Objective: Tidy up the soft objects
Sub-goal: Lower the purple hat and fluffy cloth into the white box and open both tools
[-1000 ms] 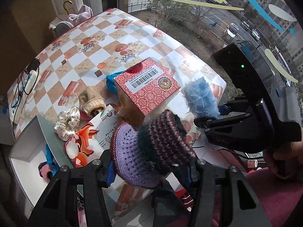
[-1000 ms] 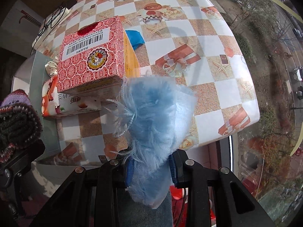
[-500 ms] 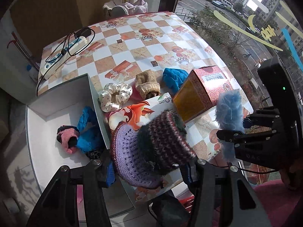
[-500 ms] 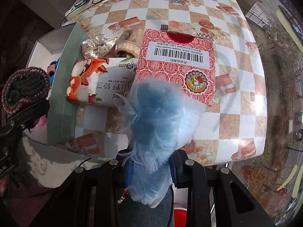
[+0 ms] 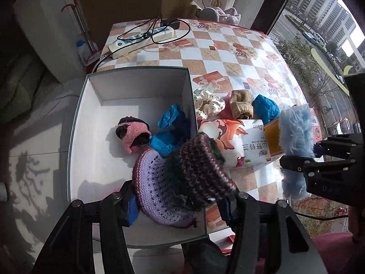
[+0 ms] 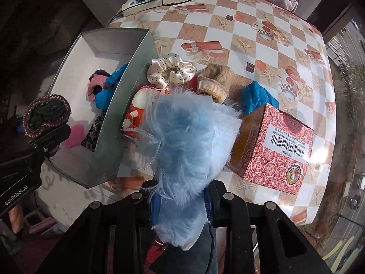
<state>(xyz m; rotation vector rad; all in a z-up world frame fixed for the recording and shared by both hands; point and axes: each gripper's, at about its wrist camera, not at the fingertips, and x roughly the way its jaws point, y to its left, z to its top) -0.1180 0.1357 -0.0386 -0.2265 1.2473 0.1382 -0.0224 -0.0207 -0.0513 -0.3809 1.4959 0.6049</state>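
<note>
My left gripper [image 5: 178, 205] is shut on a purple and maroon knitted hat [image 5: 182, 178] and holds it above the near end of the open grey box [image 5: 141, 82]. In the box lie a pink and black knit [image 5: 133, 134] and blue cloths [image 5: 171, 127]. My right gripper [image 6: 181, 207] is shut on a fluffy light-blue item [image 6: 191, 141], held over the table's near edge to the right of the box [image 6: 114, 141]. On the table lie a polka-dot scrunchie [image 6: 171, 70], a tan knit [image 6: 214, 82] and a blue cloth [image 6: 257, 96].
A red patterned carton [image 6: 273, 150] and a tissue pack [image 5: 237, 143] stand by the box's right wall. A power strip [image 5: 141, 38] with cables lies at the table's far end. The checkered table [image 6: 262, 45] ends at a window on the right.
Both grippers have swung left with their loads. The left one now holds the hat over the box instead of over the table; the right one has come closer to the box.
</note>
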